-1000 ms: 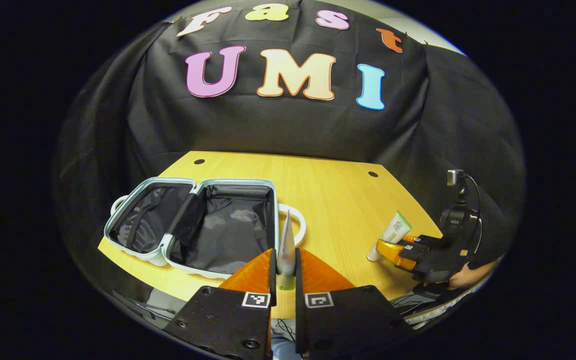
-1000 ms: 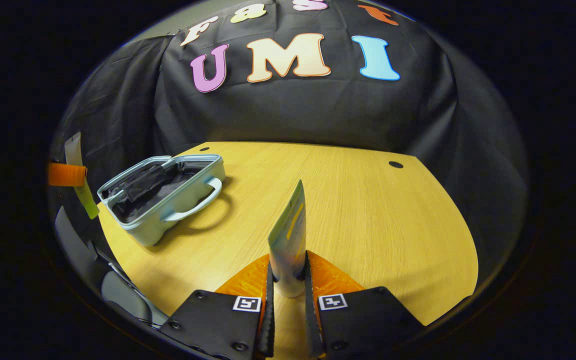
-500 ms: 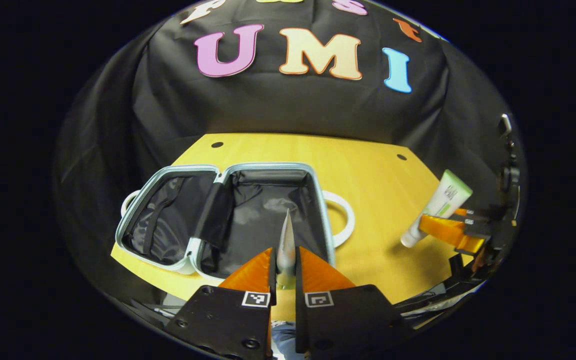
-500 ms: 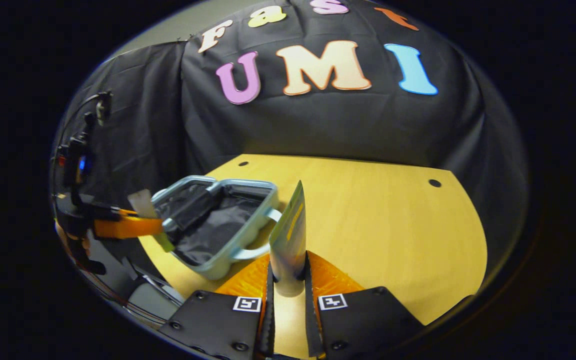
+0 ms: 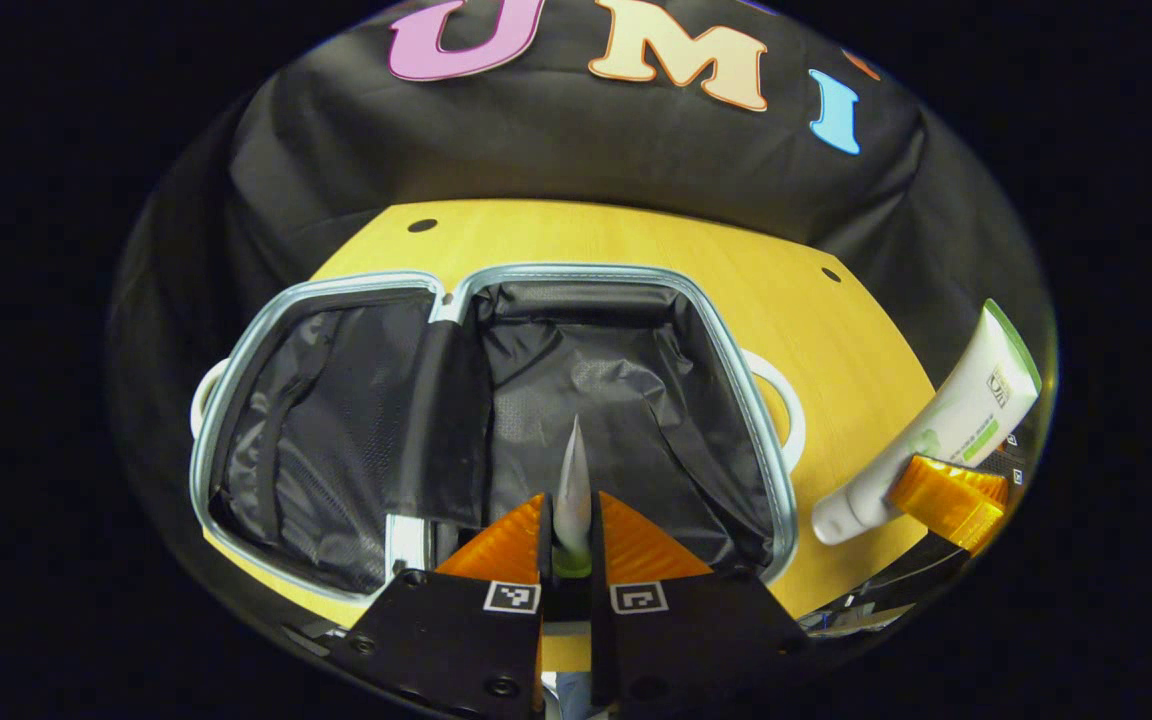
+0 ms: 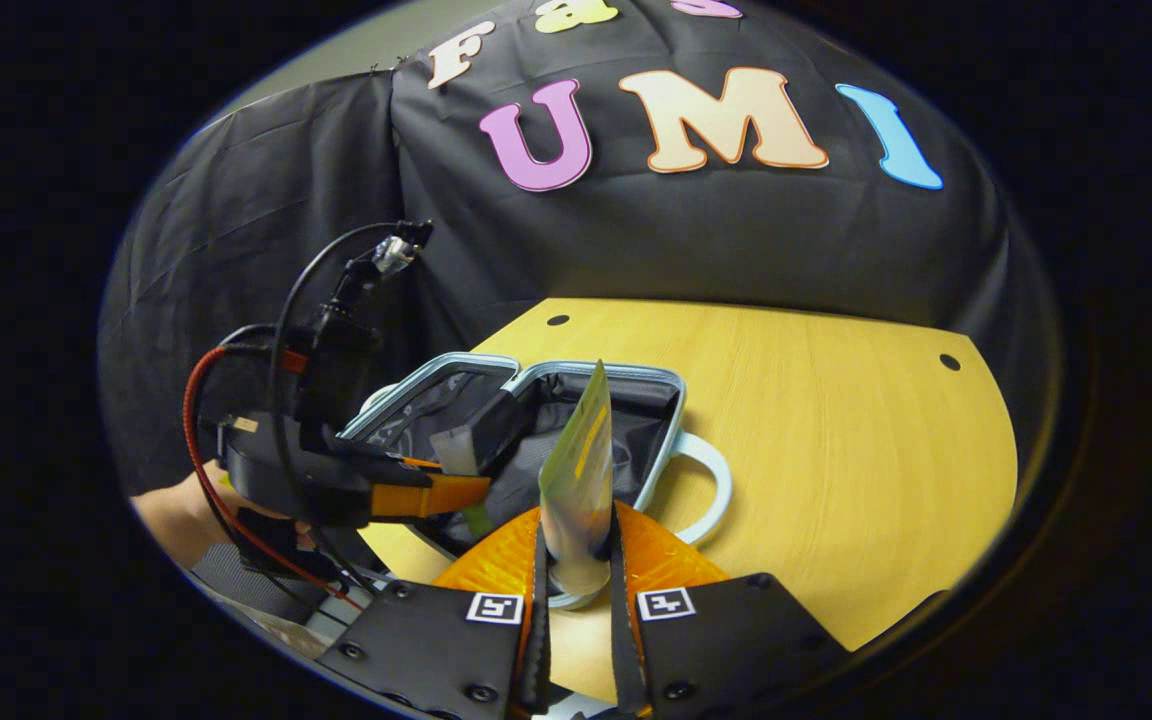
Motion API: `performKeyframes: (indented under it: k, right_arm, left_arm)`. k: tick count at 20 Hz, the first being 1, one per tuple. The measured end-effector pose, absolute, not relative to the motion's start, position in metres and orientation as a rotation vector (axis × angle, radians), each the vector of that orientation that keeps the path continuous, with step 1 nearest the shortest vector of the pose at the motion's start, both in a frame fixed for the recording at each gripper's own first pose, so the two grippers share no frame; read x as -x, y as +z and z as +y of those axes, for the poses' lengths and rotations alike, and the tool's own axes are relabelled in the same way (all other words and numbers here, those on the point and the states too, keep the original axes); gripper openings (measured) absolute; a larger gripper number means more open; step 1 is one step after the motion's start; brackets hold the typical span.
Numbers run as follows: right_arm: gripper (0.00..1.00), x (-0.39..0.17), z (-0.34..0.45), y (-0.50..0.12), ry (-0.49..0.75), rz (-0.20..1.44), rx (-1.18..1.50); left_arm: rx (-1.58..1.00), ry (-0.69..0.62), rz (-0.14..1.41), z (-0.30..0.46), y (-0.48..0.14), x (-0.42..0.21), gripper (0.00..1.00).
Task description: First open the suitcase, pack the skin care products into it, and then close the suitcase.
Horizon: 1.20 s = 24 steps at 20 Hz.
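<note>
Tube-laden tongs (image 5: pixel 568 535) over open suitcase (image 5: pixel 726 350)

Black cloth wall (image 5: pixel 576 170) behind a wooden table (image 6: pixel 836 420).

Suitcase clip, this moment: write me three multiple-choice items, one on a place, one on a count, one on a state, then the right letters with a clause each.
1. Where is the tube in the left tongs?
A. Lying flat on the table
B. Over the suitcase's open right half
C. Behind the suitcase by the wall

2. How many skin care tubes are held?
A. One
B. Two
C. Three

3. What state is the suitcase in?
A. Shut and upright
B. Half open, lid propped
C. Open flat, both halves bare

Answers:
1. B: in the left gripper view the left tongs hold the slim tube above the dark lining of the right half of the suitcase.
2. B: the right tongs grip a second tube, the green and white tube, beside the slim one.
3. C: both lined halves lie spread on the table with nothing in them.
</note>
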State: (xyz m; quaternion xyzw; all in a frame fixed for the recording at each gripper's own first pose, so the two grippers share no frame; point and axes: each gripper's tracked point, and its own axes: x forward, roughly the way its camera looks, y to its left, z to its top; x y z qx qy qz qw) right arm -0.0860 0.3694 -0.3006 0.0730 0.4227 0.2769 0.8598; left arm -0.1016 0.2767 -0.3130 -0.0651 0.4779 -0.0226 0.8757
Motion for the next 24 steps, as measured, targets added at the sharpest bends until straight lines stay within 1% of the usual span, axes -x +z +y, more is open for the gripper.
performKeyframes:
  k: [4, 6, 7, 8, 9, 10, 11, 12, 14, 16, 17, 18, 21, 22, 23, 24]
  right_arm:
    - [0.27, 0.085, 0.391, -0.312, 0.543, 0.918, -0.158]
    - [0.27, 0.086, 0.397, -0.322, 0.528, 0.953, -0.151]
    - [0.27, 0.085, 0.399, -0.327, 0.517, 0.972, -0.154]
    - [0.27, 0.087, 0.403, -0.333, 0.512, 0.993, -0.158]
    - [0.23, 0.086, 0.407, -0.338, 0.507, 1.013, -0.163]
    - [0.23, 0.089, 0.41, -0.343, 0.502, 1.039, -0.169]
    - [0.27, 0.09, 0.414, -0.348, 0.499, 1.063, -0.181]
    - [0.27, 0.091, 0.42, -0.354, 0.492, 1.088, -0.194]
    - [0.27, 0.092, 0.429, -0.366, 0.475, 1.124, -0.211]
    - [0.27, 0.091, 0.435, -0.381, 0.452, 1.156, -0.196]
    - [0.23, 0.09, 0.436, -0.388, 0.439, 1.166, -0.181]
    - [0.27, 0.091, 0.437, -0.394, 0.426, 1.178, -0.165]
    - [0.28, 0.094, 0.441, -0.402, 0.413, 1.22, -0.154]
    - [0.25, 0.091, 0.443, -0.402, 0.411, 1.215, -0.159]
    - [0.31, 0.089, 0.442, -0.403, 0.408, 1.213, -0.152]
    - [0.34, 0.089, 0.445, -0.401, 0.413, 1.207, -0.154]
  left_arm:
    - [0.16, -0.102, 1.009, 0.281, -0.333, 0.092, 0.13]
    - [0.162, -0.13, 0.997, 0.282, -0.335, 0.086, 0.17]
    - [0.168, -0.148, 0.987, 0.282, -0.332, 0.084, 0.14]
    - [0.179, -0.171, 0.966, 0.28, -0.326, 0.079, 0.42]
    - [0.18, -0.182, 0.932, 0.282, -0.314, 0.074, 0.69]
    - [0.184, -0.197, 0.9, 0.283, -0.307, 0.073, 0.96]
    - [0.184, -0.201, 0.865, 0.287, -0.296, 0.07, 0.98]
    - [0.186, -0.204, 0.833, 0.291, -0.287, 0.067, 0.94]
    - [0.185, -0.185, 0.784, 0.309, -0.271, 0.063, 0.95]
    - [0.185, -0.139, 0.754, 0.335, -0.26, 0.06, 0.94]
    - [0.193, -0.111, 0.744, 0.35, -0.255, 0.059, 0.95]
    - [0.203, -0.085, 0.734, 0.365, -0.25, 0.06, 0.95]
    - [0.212, 0.009, 0.718, 0.415, -0.242, 0.068, 0.95]
    - [0.218, 0.038, 0.713, 0.43, -0.242, 0.07, 0.95]
    - [0.229, 0.067, 0.704, 0.445, -0.238, 0.074, 0.95]
    - [0.241, 0.094, 0.694, 0.459, -0.234, 0.078, 0.95]
